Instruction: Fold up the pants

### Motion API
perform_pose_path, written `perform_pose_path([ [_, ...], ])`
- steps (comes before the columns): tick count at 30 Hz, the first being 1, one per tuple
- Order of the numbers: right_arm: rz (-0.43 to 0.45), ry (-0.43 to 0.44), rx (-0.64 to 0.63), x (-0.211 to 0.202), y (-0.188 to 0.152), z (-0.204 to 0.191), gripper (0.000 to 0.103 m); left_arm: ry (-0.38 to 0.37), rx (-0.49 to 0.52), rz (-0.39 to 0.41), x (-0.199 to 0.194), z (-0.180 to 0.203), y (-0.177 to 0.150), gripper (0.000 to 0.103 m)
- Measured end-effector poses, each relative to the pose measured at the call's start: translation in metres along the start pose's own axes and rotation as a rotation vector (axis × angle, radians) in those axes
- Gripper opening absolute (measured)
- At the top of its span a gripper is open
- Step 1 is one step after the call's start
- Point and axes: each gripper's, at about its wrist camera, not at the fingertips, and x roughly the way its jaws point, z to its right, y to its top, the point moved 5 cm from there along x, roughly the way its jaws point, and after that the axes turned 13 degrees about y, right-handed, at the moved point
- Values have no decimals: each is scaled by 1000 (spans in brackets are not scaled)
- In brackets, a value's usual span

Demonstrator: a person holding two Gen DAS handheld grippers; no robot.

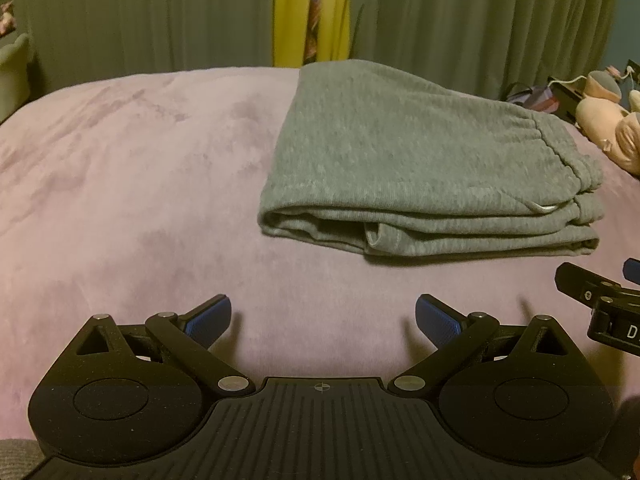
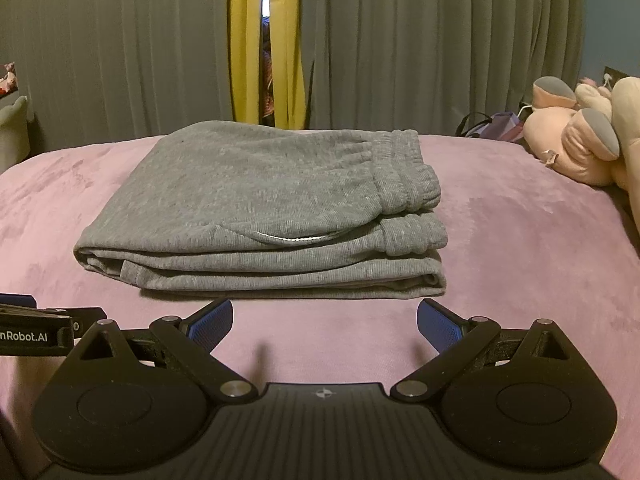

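Note:
Grey sweatpants (image 2: 260,208) lie folded in a compact stack on the pink bedspread (image 2: 520,260), waistband at the right. In the left wrist view the pants (image 1: 420,168) sit ahead and to the right. My left gripper (image 1: 323,320) is open and empty, over bare bedspread (image 1: 120,200) short of the pants. My right gripper (image 2: 325,322) is open and empty, just in front of the stack's near edge. The right gripper's body shows at the right edge of the left wrist view (image 1: 600,304); the left gripper's body shows at the left edge of the right wrist view (image 2: 40,326).
Pink plush toys (image 2: 580,136) lie at the bed's far right. Grey curtains (image 2: 440,40) with a yellow strip (image 2: 240,60) hang behind the bed. A dark bag (image 2: 484,124) sits beyond the bed's far edge.

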Motion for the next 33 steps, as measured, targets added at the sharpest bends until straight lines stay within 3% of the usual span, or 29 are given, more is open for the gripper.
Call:
perform_pose_path([
  [33,-3,0,0,0,-1,-3,99,-21,27,-10,0,5,-4,102],
])
